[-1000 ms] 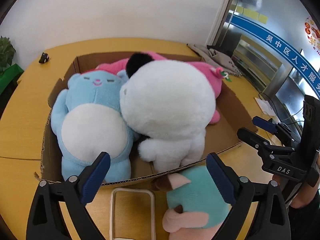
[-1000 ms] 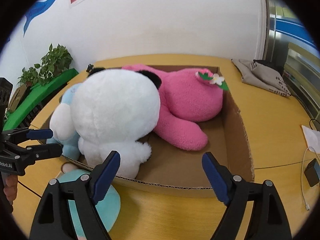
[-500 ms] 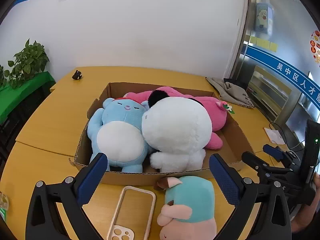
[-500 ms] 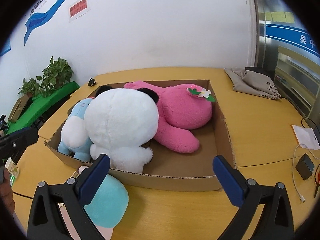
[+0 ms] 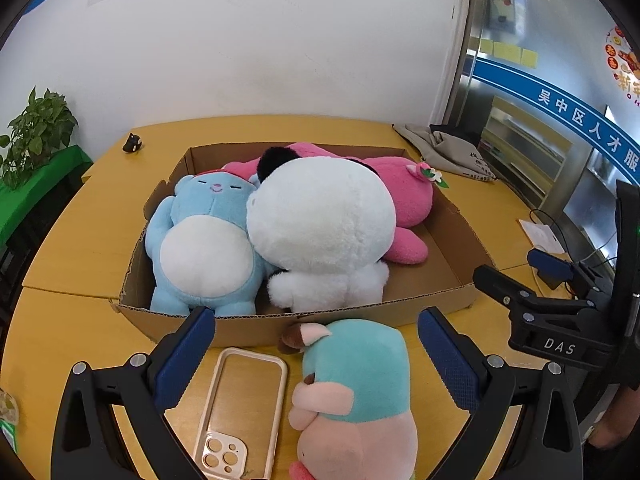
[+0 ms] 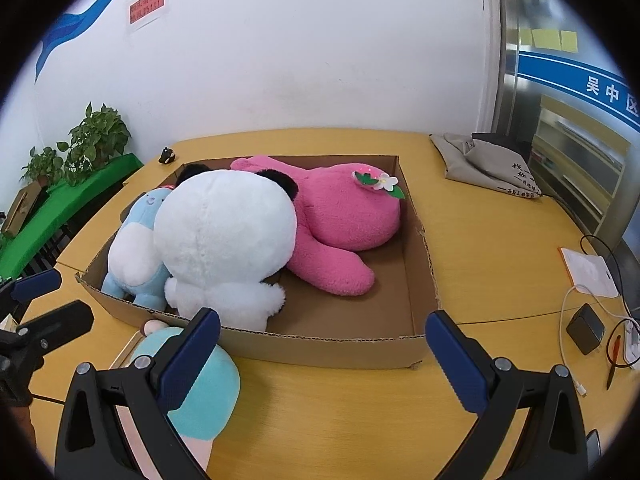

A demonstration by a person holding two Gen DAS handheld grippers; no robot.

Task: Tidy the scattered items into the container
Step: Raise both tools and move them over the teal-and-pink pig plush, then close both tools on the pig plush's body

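Teal-and-pink plush [image 5: 354, 392] lies on the worktop [image 5: 80, 240] just outside the cardboard box's [image 5: 256, 330] near wall, beside a phone case [image 5: 240, 400]. Both grippers, left [image 5: 316, 354] and right [image 6: 322, 354], gape empty; best to straddle its body squarely, then clamp.

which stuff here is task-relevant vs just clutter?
Job:
cardboard box
teal-and-pink plush, outside the box
phone case, outside the box
blue plush, white plush, pink plush, already boxed

Clutter:
grey bag
charger
potted plants
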